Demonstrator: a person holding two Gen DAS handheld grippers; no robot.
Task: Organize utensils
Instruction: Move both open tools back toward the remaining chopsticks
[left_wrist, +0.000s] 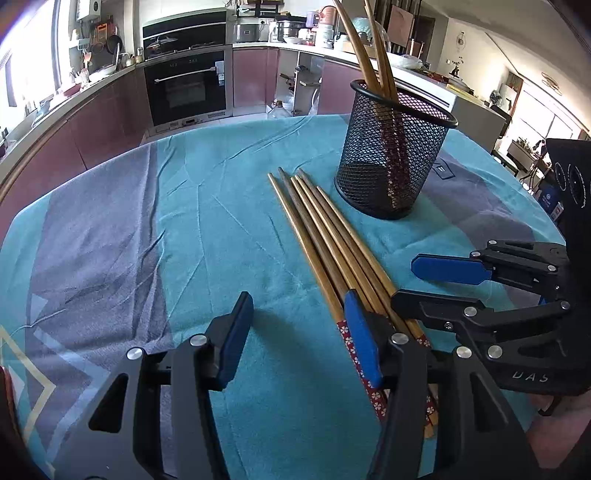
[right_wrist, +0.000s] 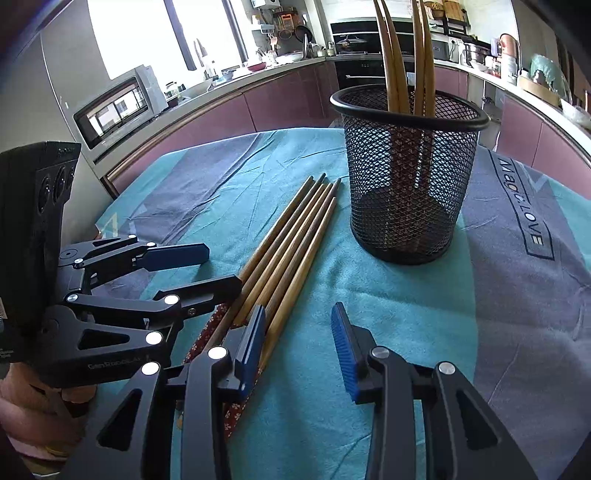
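Several wooden chopsticks with red flowered handle ends lie side by side on the teal tablecloth. Beyond them a black mesh holder stands upright with a few chopsticks in it. My left gripper is open low over the cloth; its right finger lies over the handle ends, and bare cloth shows between its pads. My right gripper is open too. Its left finger lies over the bundle, with the outermost chopstick just inside the gap, not pinched.
The teal and grey tablecloth covers a round table whose far edge curves behind the holder. Kitchen cabinets and an oven stand beyond. A microwave sits at the left. A person's hand holds the left gripper.
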